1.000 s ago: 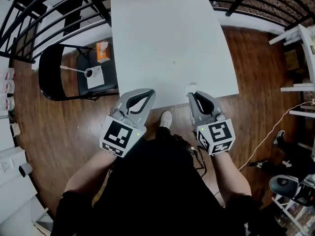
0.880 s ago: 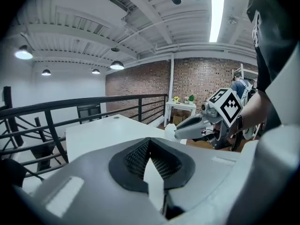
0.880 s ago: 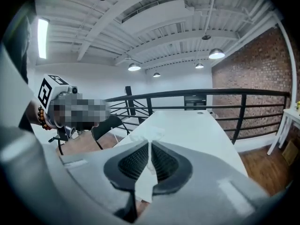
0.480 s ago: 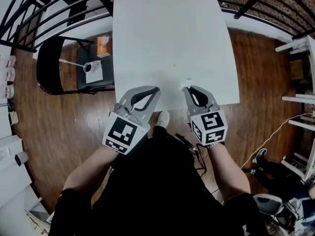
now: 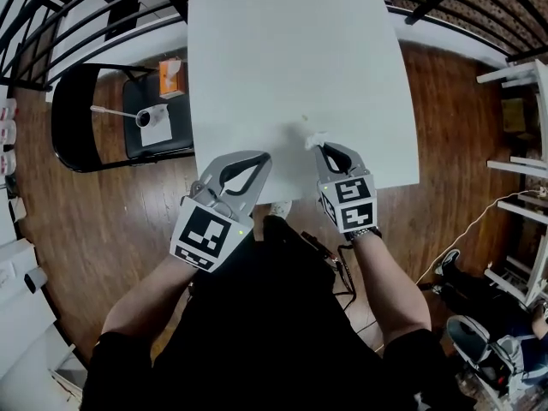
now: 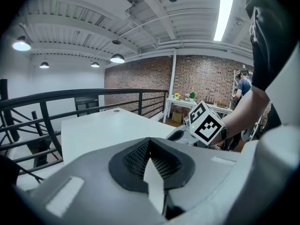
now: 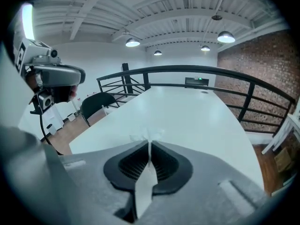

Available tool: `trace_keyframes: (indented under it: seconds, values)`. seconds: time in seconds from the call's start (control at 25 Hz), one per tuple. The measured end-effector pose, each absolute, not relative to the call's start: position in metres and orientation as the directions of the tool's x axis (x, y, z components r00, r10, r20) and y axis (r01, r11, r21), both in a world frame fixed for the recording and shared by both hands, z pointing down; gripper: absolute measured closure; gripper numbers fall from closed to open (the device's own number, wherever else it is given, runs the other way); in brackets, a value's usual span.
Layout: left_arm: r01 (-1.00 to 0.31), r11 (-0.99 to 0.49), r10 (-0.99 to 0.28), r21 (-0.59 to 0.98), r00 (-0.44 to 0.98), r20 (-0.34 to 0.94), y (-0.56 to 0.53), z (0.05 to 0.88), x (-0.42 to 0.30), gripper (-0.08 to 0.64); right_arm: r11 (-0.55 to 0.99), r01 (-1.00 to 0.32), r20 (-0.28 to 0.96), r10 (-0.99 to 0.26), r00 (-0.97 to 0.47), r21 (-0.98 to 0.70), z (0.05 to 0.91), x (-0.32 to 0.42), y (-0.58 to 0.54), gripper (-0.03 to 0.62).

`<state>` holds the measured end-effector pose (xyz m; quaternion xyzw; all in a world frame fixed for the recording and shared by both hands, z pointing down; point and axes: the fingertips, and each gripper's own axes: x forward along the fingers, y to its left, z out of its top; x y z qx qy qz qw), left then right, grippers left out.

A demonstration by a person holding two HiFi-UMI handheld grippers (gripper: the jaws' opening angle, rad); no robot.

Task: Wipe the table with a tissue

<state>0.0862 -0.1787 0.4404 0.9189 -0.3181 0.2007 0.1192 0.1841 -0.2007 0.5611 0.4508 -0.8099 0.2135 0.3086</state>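
Head view: the right gripper [image 5: 318, 147], jaws clamped on a crumpled white tissue [image 5: 310, 137], holds it over the white table [image 5: 291, 50] near its front edge; the left gripper [image 5: 260, 157], jaws closed on nothing, hangs alongside.

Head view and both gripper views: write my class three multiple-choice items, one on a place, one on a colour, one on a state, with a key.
1. Where is the tissue? A on the chair; B in the jaws of the right gripper; C on the floor.
2. What colour is the table? A white; B black; C brown.
3. How do the jaws of the left gripper stand? A wide apart; B shut on the tissue; C shut, nothing between.
Key: B, the right gripper view shows it pinched there; A, the top is plain white; C, the left gripper view shows them closed and empty.
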Motion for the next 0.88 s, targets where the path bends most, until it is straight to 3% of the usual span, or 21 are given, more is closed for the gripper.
trace_keyframes:
  seconds: [0.88]
  values:
    - [-0.63, -0.769, -0.521, 0.105, 0.715, 0.467, -0.206, 0.454, 0.067, 0.545, 0.497, -0.866, 0.791, -0.512, -0.334, -0.044, 0.629, 0.179, -0.24, 0.586]
